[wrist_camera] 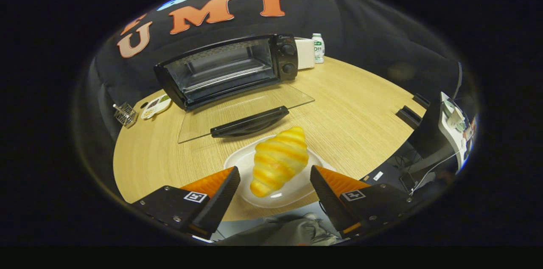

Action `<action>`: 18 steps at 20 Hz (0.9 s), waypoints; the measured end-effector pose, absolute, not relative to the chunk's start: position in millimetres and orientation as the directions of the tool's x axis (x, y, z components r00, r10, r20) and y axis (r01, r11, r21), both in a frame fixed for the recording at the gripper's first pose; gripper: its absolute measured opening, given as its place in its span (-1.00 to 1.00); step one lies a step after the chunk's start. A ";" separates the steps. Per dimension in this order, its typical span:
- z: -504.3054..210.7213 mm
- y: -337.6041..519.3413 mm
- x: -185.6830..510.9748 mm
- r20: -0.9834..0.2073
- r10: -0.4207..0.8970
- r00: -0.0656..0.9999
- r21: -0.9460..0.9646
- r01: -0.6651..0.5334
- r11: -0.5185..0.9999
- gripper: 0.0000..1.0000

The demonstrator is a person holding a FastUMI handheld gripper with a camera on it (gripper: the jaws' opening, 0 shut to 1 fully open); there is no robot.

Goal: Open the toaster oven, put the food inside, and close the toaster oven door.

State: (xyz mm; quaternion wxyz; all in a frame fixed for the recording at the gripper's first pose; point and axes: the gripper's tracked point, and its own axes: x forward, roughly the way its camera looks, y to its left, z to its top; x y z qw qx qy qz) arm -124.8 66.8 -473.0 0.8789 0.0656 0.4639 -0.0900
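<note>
Gripper view, tongs: the gripper sat at the bottom centre of the frame with its two fingers spread wide apart, clamped on nothing.
Gripper view, food: the croissant lay on a white plate in the lower middle of the frame, in the gap between the two fingertips but touching neither.
Gripper view, long axis: the croissant ran from its near tip, lower and slightly left, to its far tip, higher and slightly right, so it lay roughly along the fingers' own direction with a small lean to the right.
Gripper view, key relation: the food was straight ahead and centred between the fingers; in my judgement, closing would have caught it across its narrow width, after a short advance to reach its thick middle.
Gripper view, oven: the toaster oven stood in the upper middle of the frame, beyond the plate, its cavity showing.
Gripper view, door: the glass door lay folded down flat, its black handle just beyond the plate.
Gripper view, stage: opening looked done; loading and closing were not yet done.
Gripper view, surface: all rested on a wooden table.
</note>
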 end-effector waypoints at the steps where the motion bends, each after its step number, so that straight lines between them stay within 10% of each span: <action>1: -476.1 66.9 -125.8 -0.834 -0.102 0.543 0.027 0.224 0.974 0.98; 7: -506.0 75.9 -128.4 -0.873 -0.099 0.478 0.034 0.262 0.964 0.98; 18: -500.3 71.5 -127.6 -0.880 -0.107 0.463 0.041 0.299 0.954 -0.05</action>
